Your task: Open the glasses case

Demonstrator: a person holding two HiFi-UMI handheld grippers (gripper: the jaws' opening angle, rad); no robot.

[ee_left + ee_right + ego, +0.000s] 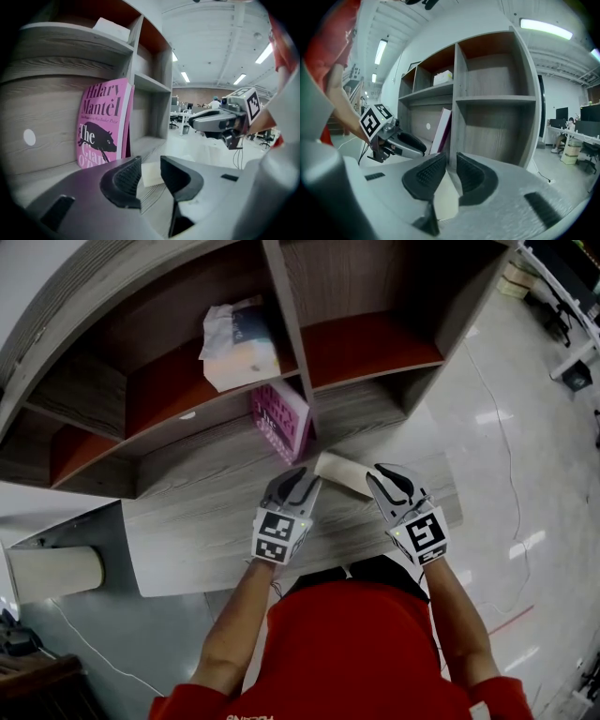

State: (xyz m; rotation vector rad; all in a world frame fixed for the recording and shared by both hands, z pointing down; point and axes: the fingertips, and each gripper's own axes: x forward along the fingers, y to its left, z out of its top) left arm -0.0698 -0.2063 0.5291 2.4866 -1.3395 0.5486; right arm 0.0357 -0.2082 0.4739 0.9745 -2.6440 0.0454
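Observation:
The cream glasses case [341,472] lies shut on the grey wood desk [197,521], just in front of the shelf unit. My left gripper [302,478] is at its left end and my right gripper [382,476] at its right end, both pointing toward the shelves. In the left gripper view the left gripper [151,165] has its jaws apart, and the case [151,175] shows in the gap, untouched. In the right gripper view the right gripper [451,163] has a narrow gap, with the case's end [445,199] in it; no pad visibly presses.
A pink book [279,420] leans against the shelf divider [292,343] right behind the case. A white box [239,343] sits on the shelf above. The desk ends at the right beside the right gripper, with pale floor [525,456] beyond.

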